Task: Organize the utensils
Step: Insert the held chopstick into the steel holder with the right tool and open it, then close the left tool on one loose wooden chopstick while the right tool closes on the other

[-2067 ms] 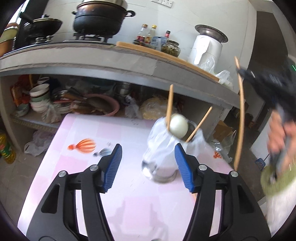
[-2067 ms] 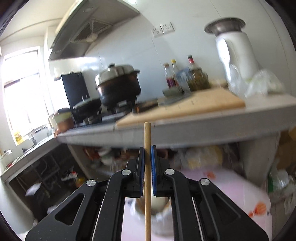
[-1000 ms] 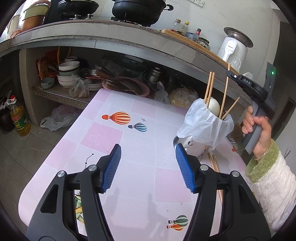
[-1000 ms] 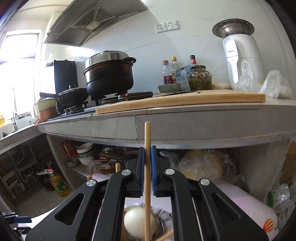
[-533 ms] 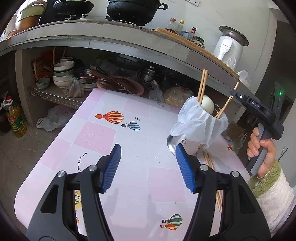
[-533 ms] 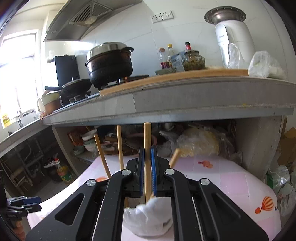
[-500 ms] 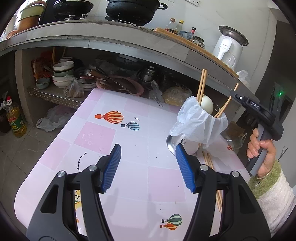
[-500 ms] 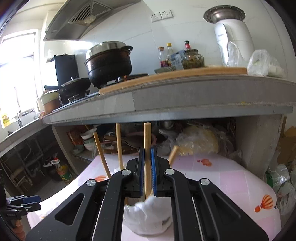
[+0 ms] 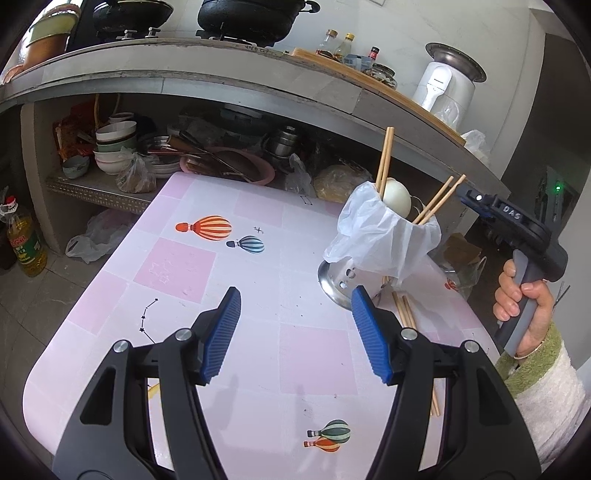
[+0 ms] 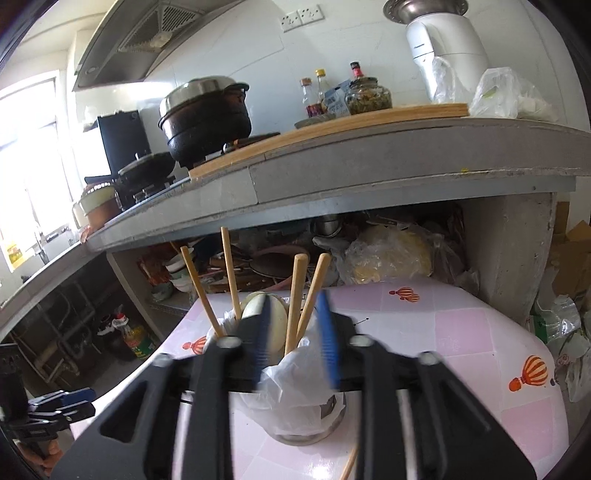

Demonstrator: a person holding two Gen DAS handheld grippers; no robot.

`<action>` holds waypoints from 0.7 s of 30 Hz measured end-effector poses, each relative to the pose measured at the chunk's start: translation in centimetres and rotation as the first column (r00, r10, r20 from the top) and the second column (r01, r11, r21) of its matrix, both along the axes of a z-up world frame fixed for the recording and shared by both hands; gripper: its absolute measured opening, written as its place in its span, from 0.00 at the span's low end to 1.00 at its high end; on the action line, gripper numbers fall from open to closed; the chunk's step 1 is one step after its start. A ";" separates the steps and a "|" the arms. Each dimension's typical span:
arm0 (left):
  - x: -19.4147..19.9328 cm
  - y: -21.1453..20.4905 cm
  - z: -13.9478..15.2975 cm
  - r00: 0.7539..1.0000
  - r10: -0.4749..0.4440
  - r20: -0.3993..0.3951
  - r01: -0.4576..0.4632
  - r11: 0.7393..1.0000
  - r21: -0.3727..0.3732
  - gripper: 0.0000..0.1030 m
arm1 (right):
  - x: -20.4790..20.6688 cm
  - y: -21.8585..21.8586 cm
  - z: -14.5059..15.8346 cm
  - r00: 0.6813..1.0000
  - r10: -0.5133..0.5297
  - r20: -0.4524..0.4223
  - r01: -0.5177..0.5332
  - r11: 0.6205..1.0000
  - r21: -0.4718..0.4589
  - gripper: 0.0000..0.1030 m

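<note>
A metal utensil holder (image 9: 343, 275) lined with a white plastic bag (image 9: 373, 236) stands on the pink table (image 9: 207, 266). It holds several wooden chopsticks (image 9: 384, 158) and a cream spoon (image 9: 396, 196). In the right wrist view the holder (image 10: 306, 417) sits just past my right gripper (image 10: 293, 332), whose jaws are open, with a chopstick (image 10: 293, 295) standing free in the holder between them. My left gripper (image 9: 295, 332) is open and empty above the table, left of the holder. More chopsticks (image 9: 404, 314) lie on the table by the holder's base.
A concrete counter (image 9: 221, 70) with pots (image 9: 251, 14), bottles and a cutting board overhangs the table's far edge. Bowls (image 9: 114, 147) and pans fill the shelf under it. An oil bottle (image 9: 26, 243) stands on the floor at left. Bags (image 10: 557, 321) lie right of the table.
My right gripper has opened and let go of the chopstick, which now stands in the holder. My left gripper has stayed open and hardly moved.
</note>
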State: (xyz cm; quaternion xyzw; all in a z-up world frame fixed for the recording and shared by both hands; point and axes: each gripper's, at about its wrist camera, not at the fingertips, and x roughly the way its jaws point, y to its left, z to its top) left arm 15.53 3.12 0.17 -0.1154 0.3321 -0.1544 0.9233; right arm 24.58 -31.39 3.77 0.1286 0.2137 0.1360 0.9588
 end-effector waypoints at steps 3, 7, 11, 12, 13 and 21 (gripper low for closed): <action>-0.1 -0.5 -0.1 1.000 -0.013 -0.002 0.013 1.000 0.005 0.59 | -1.9 -1.0 0.5 1.000 -0.010 0.018 0.010 1.000 0.007 0.36; -0.2 -1.2 -0.7 0.999 -0.038 -0.014 0.039 0.999 0.006 0.61 | -4.6 -3.0 -0.8 0.999 -0.036 -0.026 0.037 0.999 0.036 0.36; 0.1 -2.8 -1.8 0.995 -0.086 -0.047 0.087 0.996 0.013 0.61 | -5.9 -3.3 -6.2 0.978 -0.044 -0.203 0.048 0.999 0.011 0.36; 0.1 -3.2 -2.1 0.994 -0.099 -0.053 0.100 0.995 0.017 0.61 | -6.0 -3.1 -7.8 0.966 -0.044 -0.253 0.046 0.999 0.001 0.36; 0.1 -3.8 -2.4 0.992 -0.112 -0.059 0.114 0.993 0.020 0.61 | -6.1 -2.9 -9.6 0.948 -0.046 -0.316 0.046 0.999 -0.007 0.36; 0.1 -6.9 -4.7 0.978 -0.176 -0.112 0.182 0.982 0.045 0.61 | -4.9 -2.5 -16.8 0.847 -0.073 -0.526 0.063 0.997 -0.037 0.20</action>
